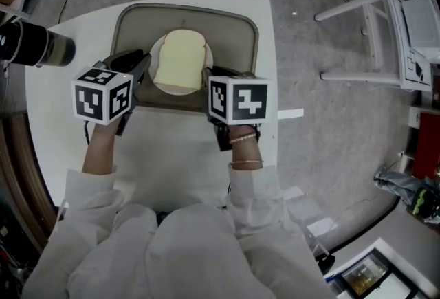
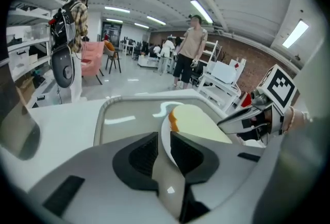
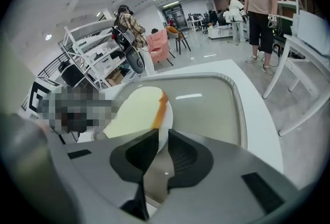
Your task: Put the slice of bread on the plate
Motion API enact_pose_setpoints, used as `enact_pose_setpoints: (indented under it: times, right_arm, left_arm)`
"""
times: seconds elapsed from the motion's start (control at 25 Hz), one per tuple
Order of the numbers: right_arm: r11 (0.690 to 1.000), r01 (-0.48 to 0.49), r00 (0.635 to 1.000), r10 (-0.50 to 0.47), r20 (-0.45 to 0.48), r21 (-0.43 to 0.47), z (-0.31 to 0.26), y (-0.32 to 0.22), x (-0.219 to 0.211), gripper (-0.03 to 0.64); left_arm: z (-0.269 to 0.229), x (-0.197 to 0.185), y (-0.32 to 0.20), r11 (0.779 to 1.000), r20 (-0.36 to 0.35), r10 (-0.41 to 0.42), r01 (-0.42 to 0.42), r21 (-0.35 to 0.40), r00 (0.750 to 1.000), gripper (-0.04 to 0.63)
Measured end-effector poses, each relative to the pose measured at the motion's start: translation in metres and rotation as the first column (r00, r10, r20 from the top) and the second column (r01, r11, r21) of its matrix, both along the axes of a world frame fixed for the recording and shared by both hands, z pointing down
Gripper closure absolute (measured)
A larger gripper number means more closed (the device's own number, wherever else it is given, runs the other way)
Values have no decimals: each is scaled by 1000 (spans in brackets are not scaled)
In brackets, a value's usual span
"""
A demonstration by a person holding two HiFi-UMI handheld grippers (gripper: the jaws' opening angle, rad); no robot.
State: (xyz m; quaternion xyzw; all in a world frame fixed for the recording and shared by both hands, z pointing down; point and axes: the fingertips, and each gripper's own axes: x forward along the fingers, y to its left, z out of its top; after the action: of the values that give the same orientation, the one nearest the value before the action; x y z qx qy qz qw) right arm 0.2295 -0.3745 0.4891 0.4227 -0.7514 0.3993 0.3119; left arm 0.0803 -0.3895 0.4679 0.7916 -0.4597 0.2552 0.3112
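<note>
- Head view — the slice of bread [image 1: 180, 58] lies flat on the white plate [image 1: 155, 57], which sits inside the grey tray [image 1: 237, 26] on the white table [image 1: 62, 126]. The slice's long axis runs away from the person, rounded top at the far end.
- Same view: left gripper [image 1: 141, 69] is at the plate's left edge and right gripper [image 1: 212, 75] at its right edge. The bread lies between the two, about equally near each, and neither touches it. By my reading the slice is already where the task wants it.
- Left gripper view — jaws spread. The plate rim [image 2: 165, 126] runs into the gap, close to the right-hand pad, with bare tray [image 2: 129, 115] showing beside it, so I see no squeeze. Bread [image 2: 198, 120] sits ahead and right of the tips, crust end nearest.
- Right gripper view — jaws nearly together. The white rim [image 3: 168, 117] fills the narrow gap at the tips, which looks like a pinch on the plate. Bread [image 3: 135, 109] sits ahead and left, its crust edge just beyond the left pad.
- What matters for the next move: each tool straddles the rim, not the bread. Backing out level and sideways should leave the plate still — a lift with the right pair still pinched could tip it.
</note>
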Motion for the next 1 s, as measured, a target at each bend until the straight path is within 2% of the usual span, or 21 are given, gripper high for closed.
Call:
enact_pose_setpoints:
  times: [0.12,0.32,0.48,0.6,0.76,0.88,1.0]
  right_arm:
    - [999,-8,1000,7,15,39,-7,-2,1,551]
    - [995,-9,1000,7,24,104,-22,1,-2,551]
    - [989,-32,998,23,65,147,-40,6,-4,551]
    - [981,-20,995,0,102,191,-62,16,-14,551]
    - [958,11,994,-41,99,287,-98,33,-27,551]
    - [926,32,993,-73,94,377,-129,55,-39,561]
    - [891,16,987,-86,134,453,-158,81,-53,580]
  left_arm:
    - [-17,1,-2,997,-55,-15,19,70,998,517]
    - [-45,4,12,984,-114,22,-1,179,993,518]
    - [-67,2,23,971,-118,66,-37,238,991,525]
    - [-89,-5,33,958,-118,85,-49,282,989,543]
    - [-128,-12,51,930,-121,127,-76,359,984,565]
    - [-156,-22,71,906,-135,144,-76,417,980,568]
    - [-178,-34,93,875,-129,173,-92,476,977,568]
